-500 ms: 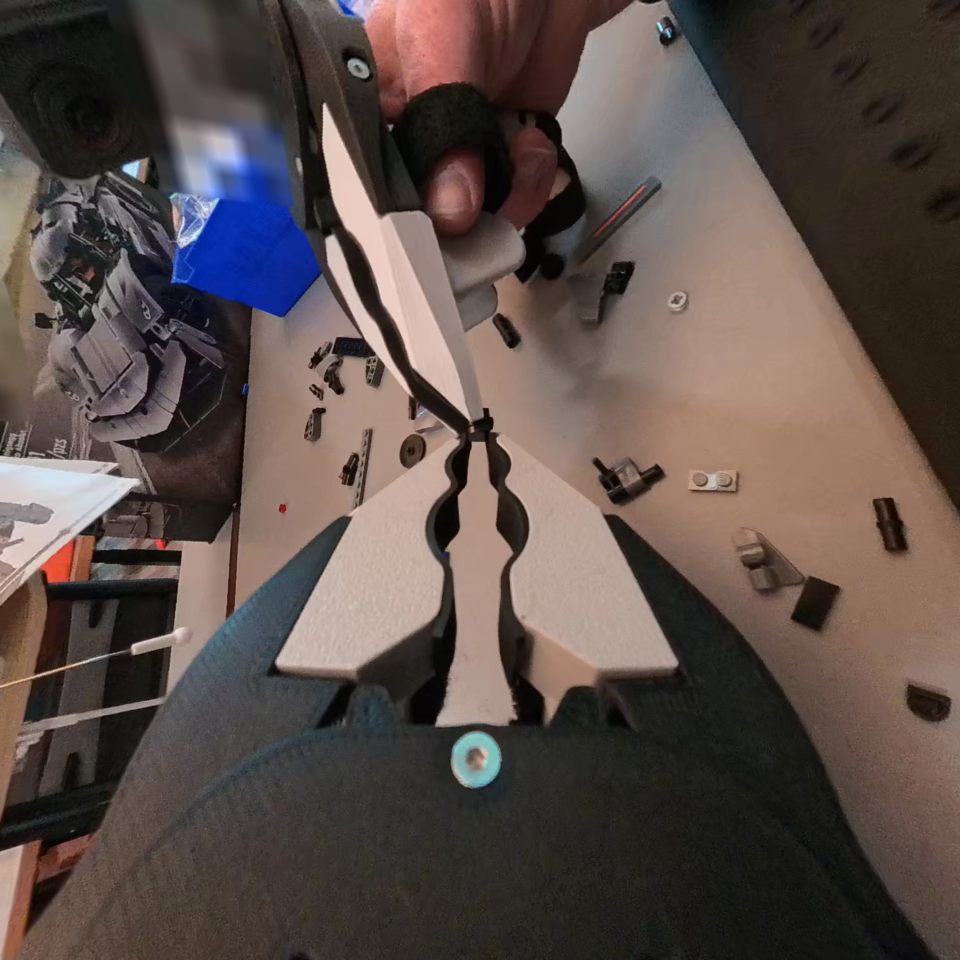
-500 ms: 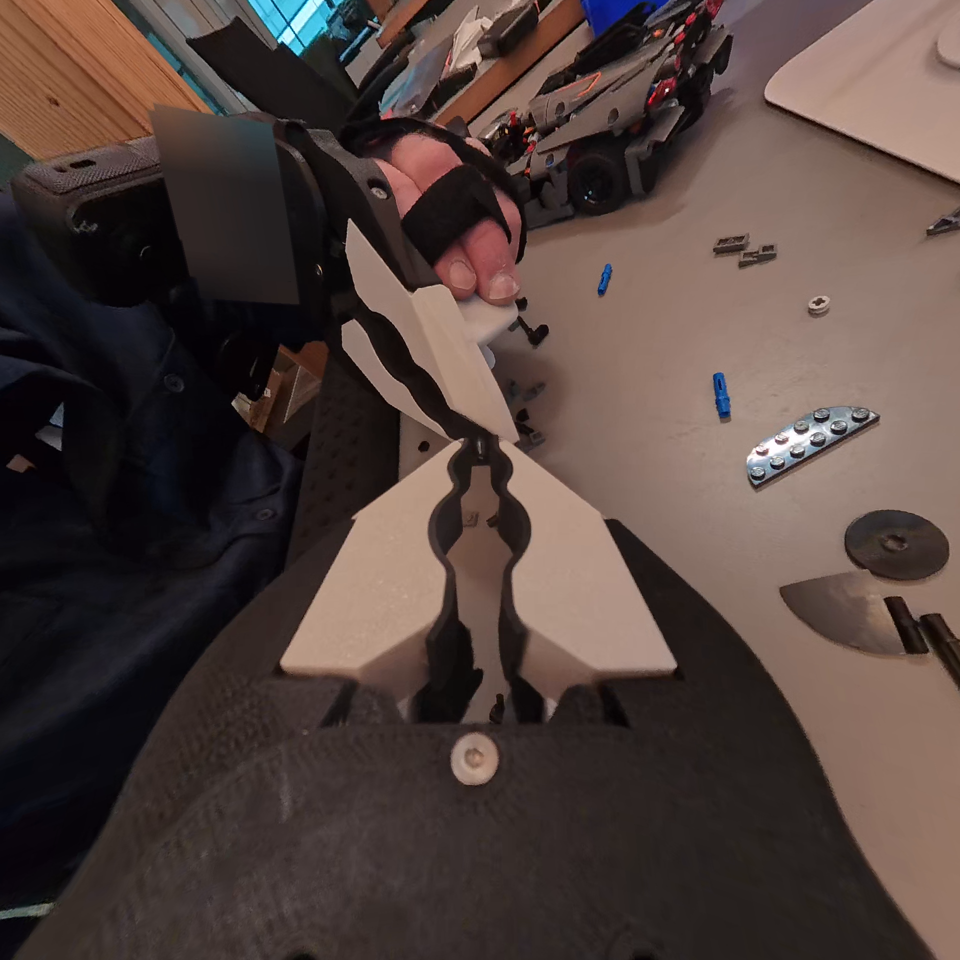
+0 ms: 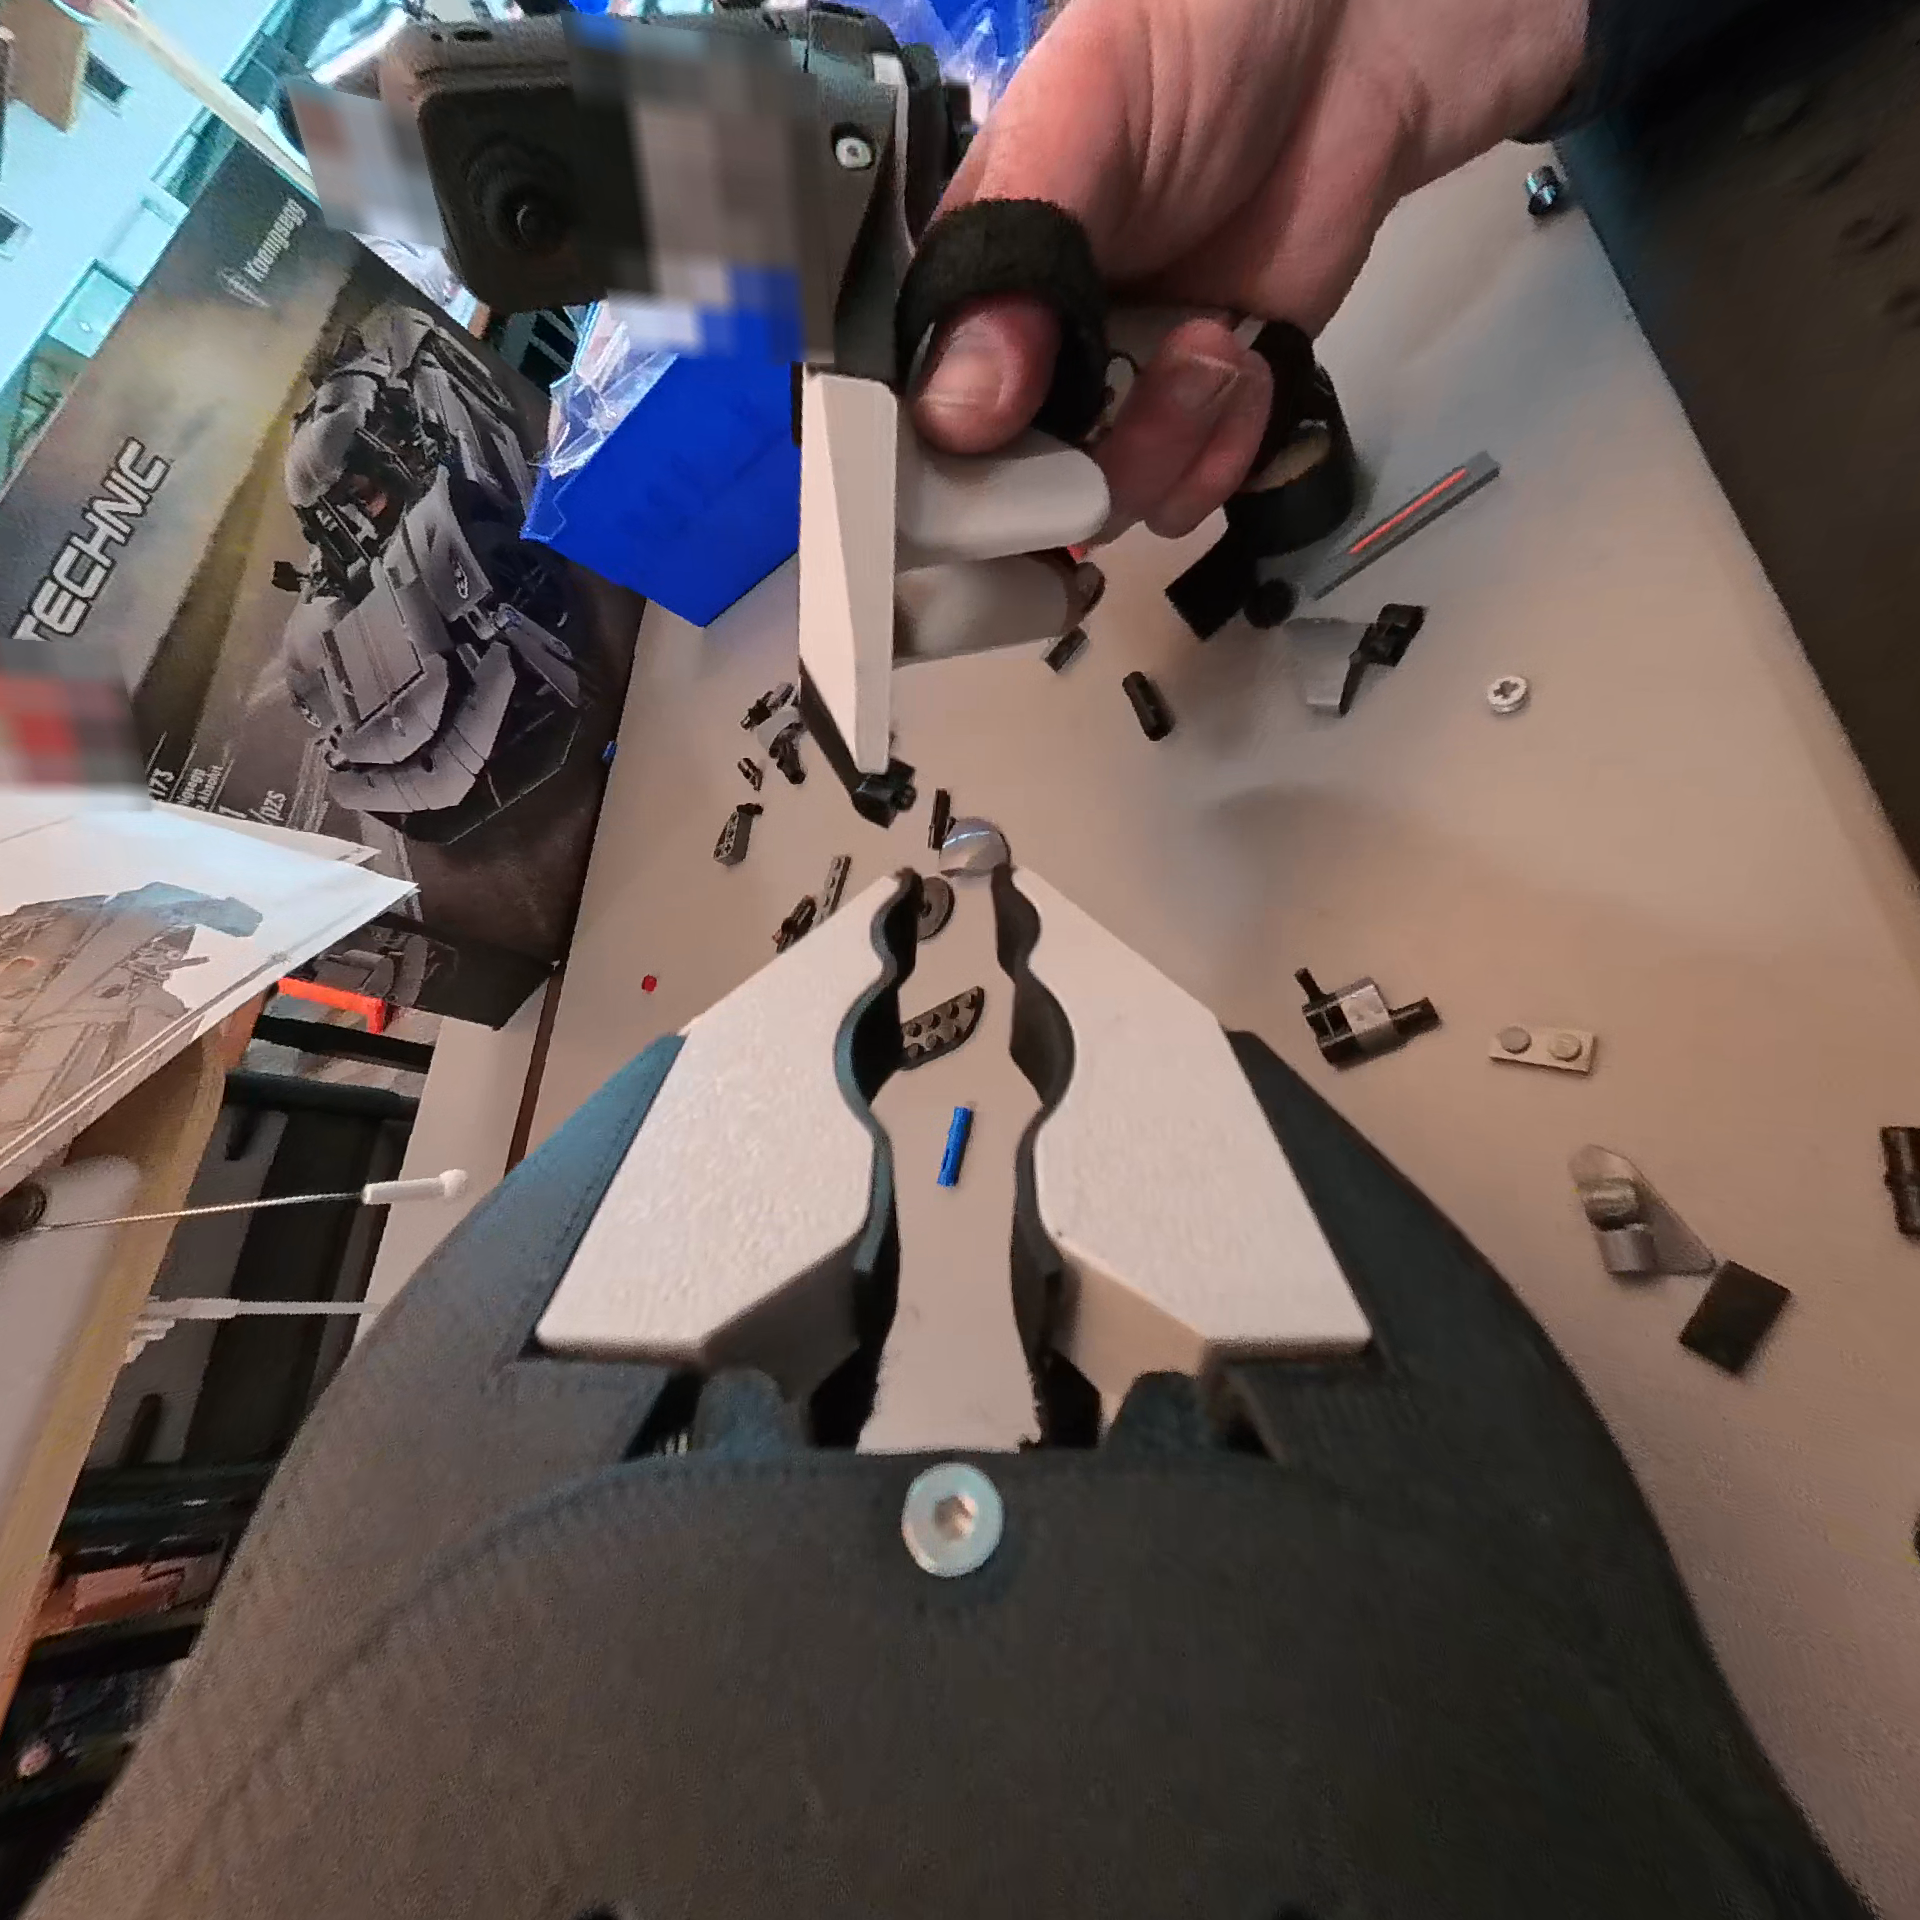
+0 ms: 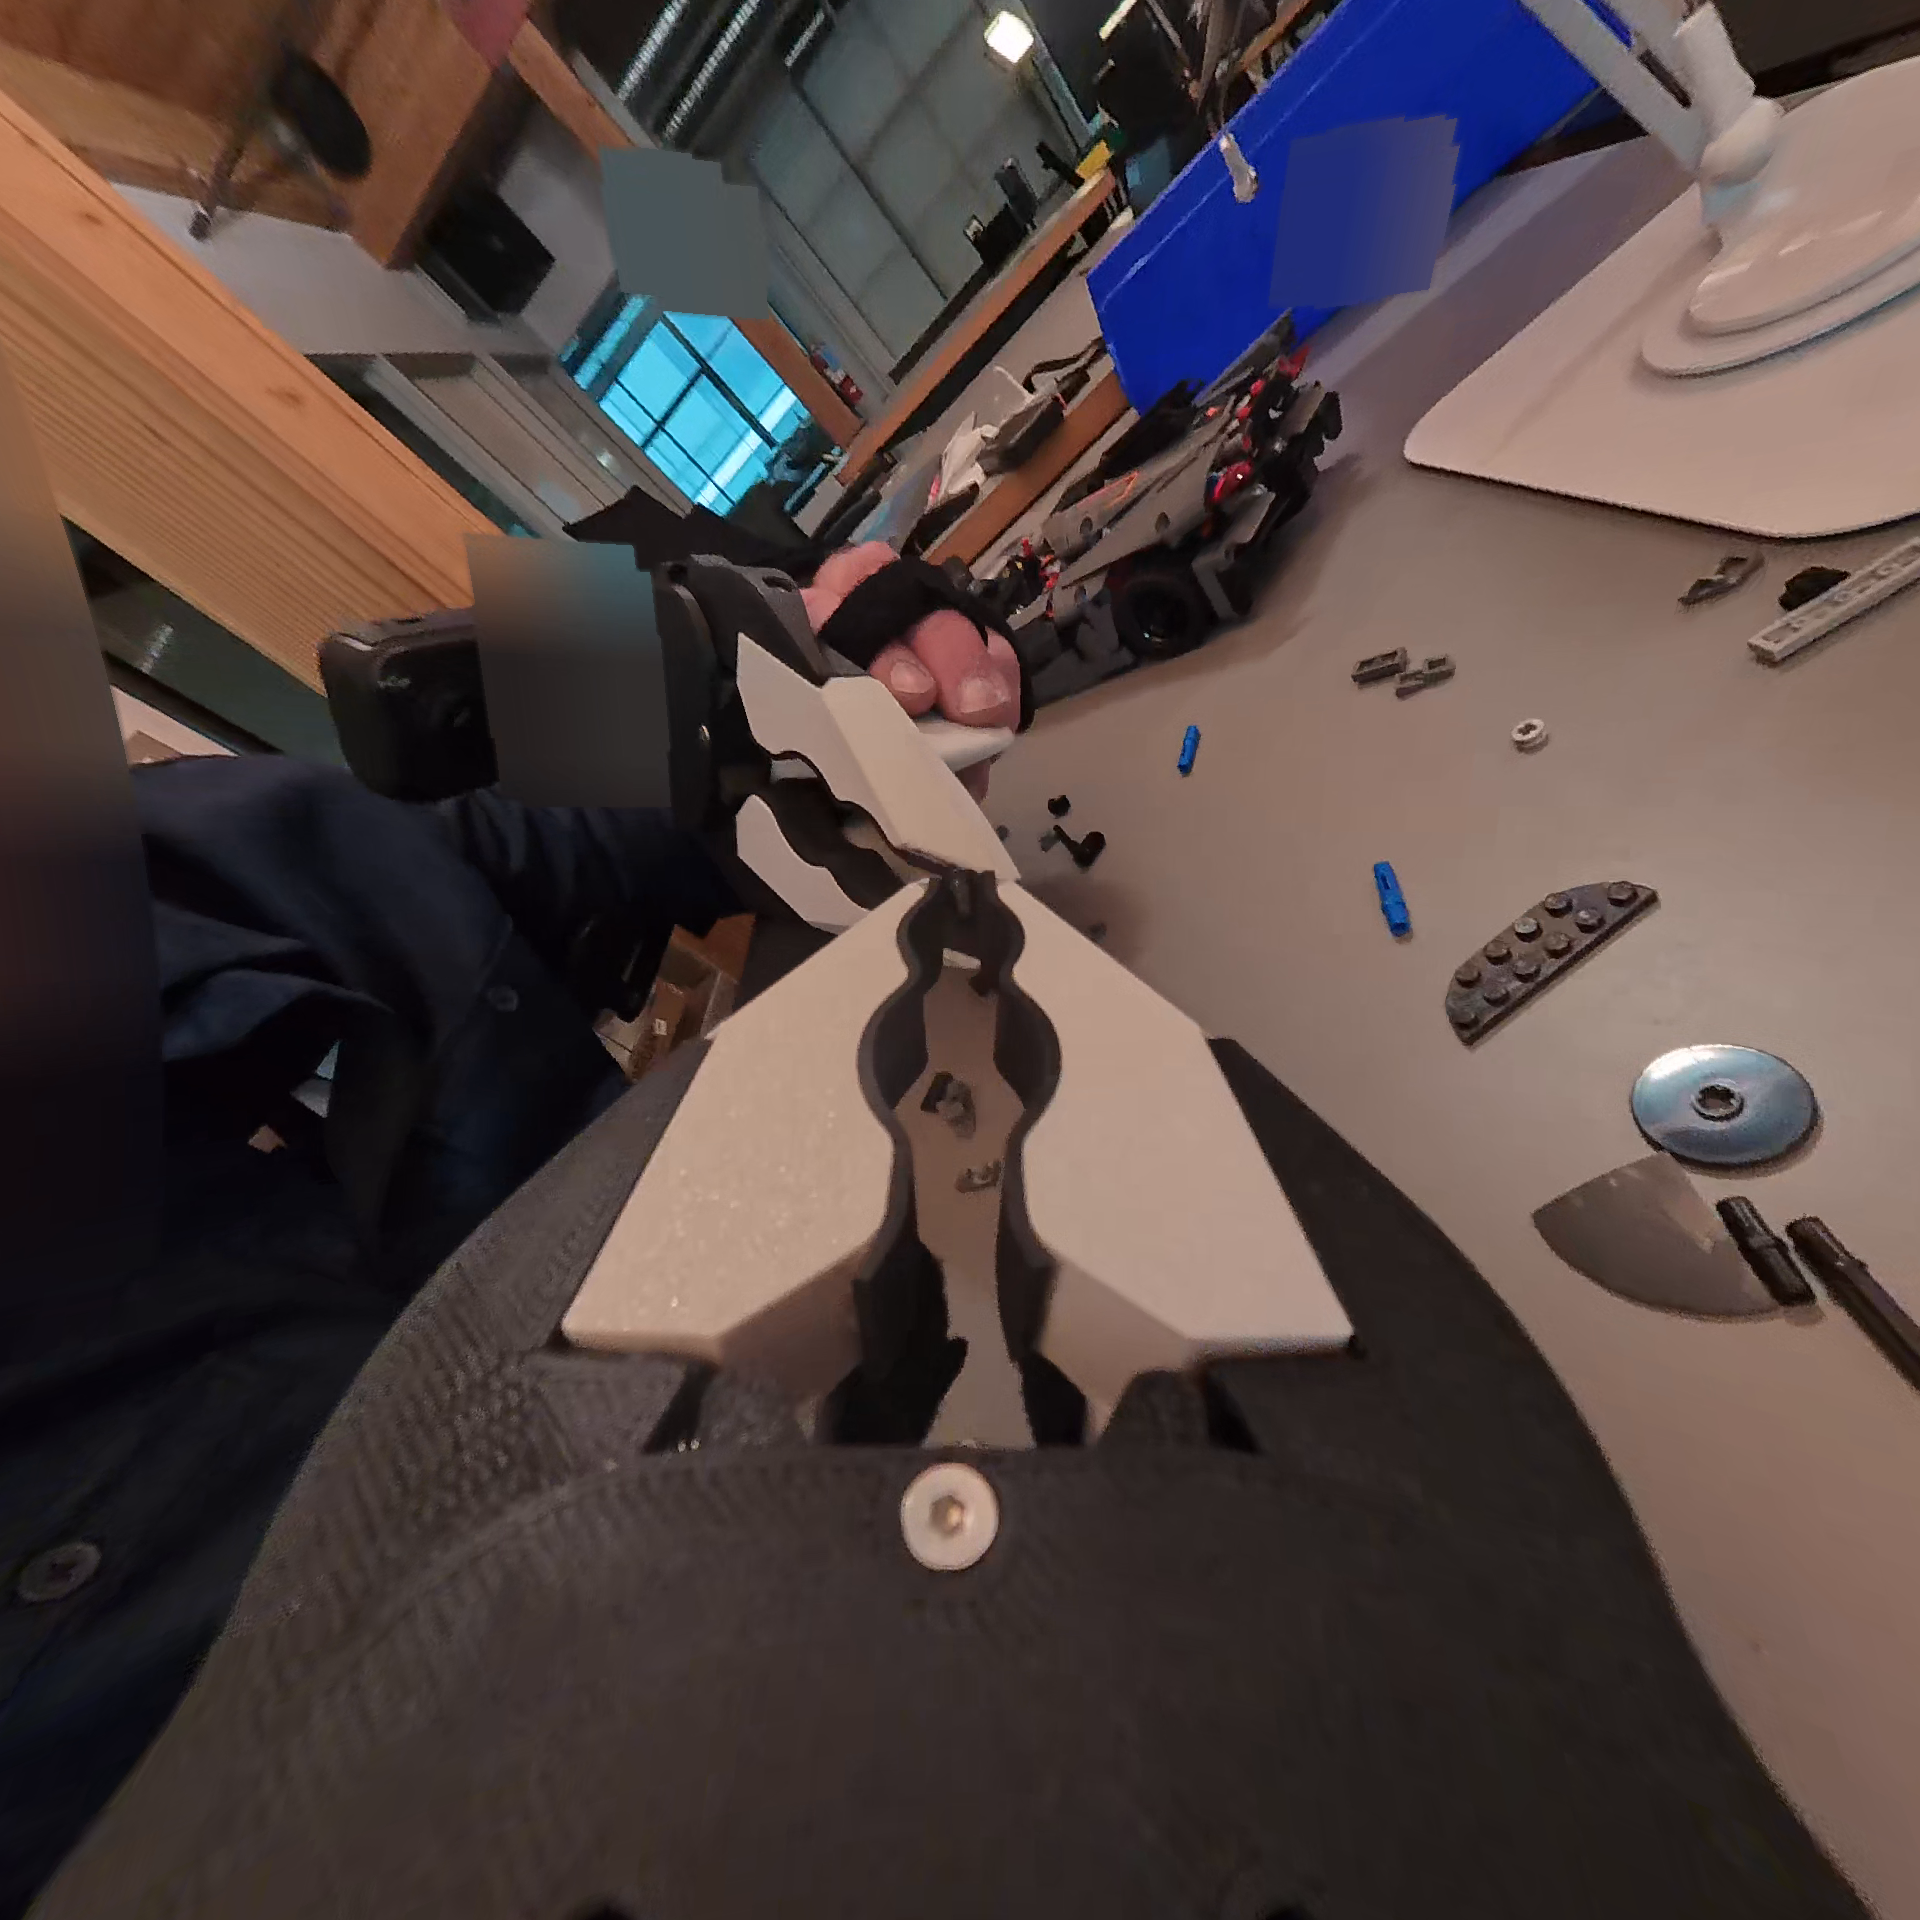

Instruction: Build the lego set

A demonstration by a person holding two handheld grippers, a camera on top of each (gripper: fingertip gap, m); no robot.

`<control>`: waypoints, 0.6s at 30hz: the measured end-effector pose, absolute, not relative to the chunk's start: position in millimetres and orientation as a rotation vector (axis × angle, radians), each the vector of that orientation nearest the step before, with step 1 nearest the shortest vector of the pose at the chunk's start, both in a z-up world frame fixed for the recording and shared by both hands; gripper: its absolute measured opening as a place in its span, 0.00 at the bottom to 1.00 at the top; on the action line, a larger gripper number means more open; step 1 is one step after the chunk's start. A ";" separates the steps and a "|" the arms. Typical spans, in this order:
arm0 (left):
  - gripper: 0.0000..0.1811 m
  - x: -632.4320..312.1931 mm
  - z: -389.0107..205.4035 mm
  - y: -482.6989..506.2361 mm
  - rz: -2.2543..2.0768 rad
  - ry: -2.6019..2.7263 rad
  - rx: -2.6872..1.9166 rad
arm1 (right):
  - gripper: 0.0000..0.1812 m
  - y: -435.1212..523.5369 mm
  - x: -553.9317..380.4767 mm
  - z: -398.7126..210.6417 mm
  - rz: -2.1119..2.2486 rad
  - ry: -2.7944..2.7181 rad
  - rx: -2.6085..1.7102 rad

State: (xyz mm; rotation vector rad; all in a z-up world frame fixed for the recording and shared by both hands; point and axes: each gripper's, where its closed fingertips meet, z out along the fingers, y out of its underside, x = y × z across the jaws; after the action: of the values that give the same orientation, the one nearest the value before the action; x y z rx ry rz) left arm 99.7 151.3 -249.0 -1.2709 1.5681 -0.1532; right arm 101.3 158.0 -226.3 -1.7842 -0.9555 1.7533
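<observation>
The left gripper (image 3: 951, 883) is now drawn apart and spread empty. The small black pin (image 3: 885, 795) is kept pinched by the right gripper (image 4: 961, 902) at frame centre, so the handover seems finished.

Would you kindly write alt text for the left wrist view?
The left gripper is open and empty above a grey table strewn with small lego pieces. Just beyond, the right gripper, held in a hand, pinches a small black piece.

Matt grey table (image 4: 1299, 727); shiny metal disc (image 4: 1723, 1103); wood wall (image 4: 187, 416).
</observation>
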 end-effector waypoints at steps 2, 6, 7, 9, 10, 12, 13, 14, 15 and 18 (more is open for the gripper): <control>0.08 97.9 -253.7 148.6 -0.165 1.615 -1.274 | 0.01 158.0 101.2 -233.2 1.693 -0.982 -1.818; 0.11 95.1 -271.6 125.7 -0.375 1.774 -1.355 | 0.01 154.1 101.3 -244.5 1.590 -1.048 -1.878; 0.11 92.9 -277.2 120.3 -0.402 1.821 -1.360 | 0.01 153.9 101.9 -248.9 1.552 -1.065 -1.902; 0.11 87.7 -290.8 108.1 -0.422 1.934 -1.350 | 0.01 152.8 102.3 -256.4 1.485 -1.090 -1.946; 0.11 86.1 -295.6 103.1 -0.409 1.973 -1.321 | 0.02 151.4 102.2 -259.2 1.454 -1.103 -1.966; 0.08 85.7 -301.4 95.5 -0.365 2.027 -1.249 | 0.01 147.3 101.1 -261.9 1.411 -1.114 -2.000; 0.07 86.7 -302.6 96.5 -0.328 2.030 -1.235 | 0.01 144.9 100.2 -263.3 1.397 -1.114 -2.015; 0.07 86.8 -305.4 96.3 -0.304 2.046 -1.231 | 0.01 142.9 99.4 -266.7 1.370 -1.116 -2.038; 0.07 86.7 -309.1 95.3 -0.289 2.064 -1.228 | 0.01 140.6 98.3 -271.4 1.338 -1.124 -2.059; 0.06 86.1 -320.3 98.0 -0.233 2.086 -1.245 | 0.01 132.8 93.0 -279.1 1.326 -1.117 -2.093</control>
State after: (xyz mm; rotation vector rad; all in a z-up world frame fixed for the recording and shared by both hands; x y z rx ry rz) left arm 86.1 98.0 -320.3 -1.2450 2.0860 -0.2328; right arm 93.0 132.8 -279.1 -2.0928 -1.1165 1.3262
